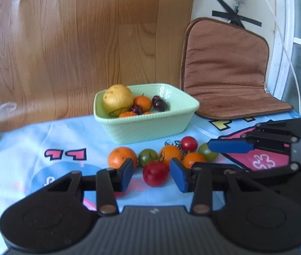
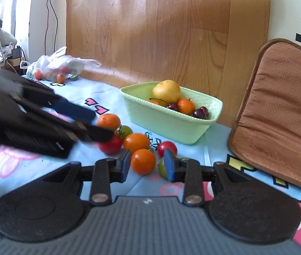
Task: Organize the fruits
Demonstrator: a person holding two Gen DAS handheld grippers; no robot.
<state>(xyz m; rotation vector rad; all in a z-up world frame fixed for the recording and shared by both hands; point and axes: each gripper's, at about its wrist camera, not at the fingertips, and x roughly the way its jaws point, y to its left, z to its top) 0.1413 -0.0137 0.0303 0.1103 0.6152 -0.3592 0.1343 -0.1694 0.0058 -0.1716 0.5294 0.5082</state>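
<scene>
My left tongs (image 1: 151,175) stand apart around the red tomato (image 1: 155,173), before the green bowl (image 1: 150,127); right tongs (image 2: 145,165) flank the orange tomato (image 2: 143,161), untouched.

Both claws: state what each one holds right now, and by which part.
Nothing is held. The left claw stands open around the red tomato, pads clear of it. The right claw stands open around an orange tomato, not gripping.
</scene>
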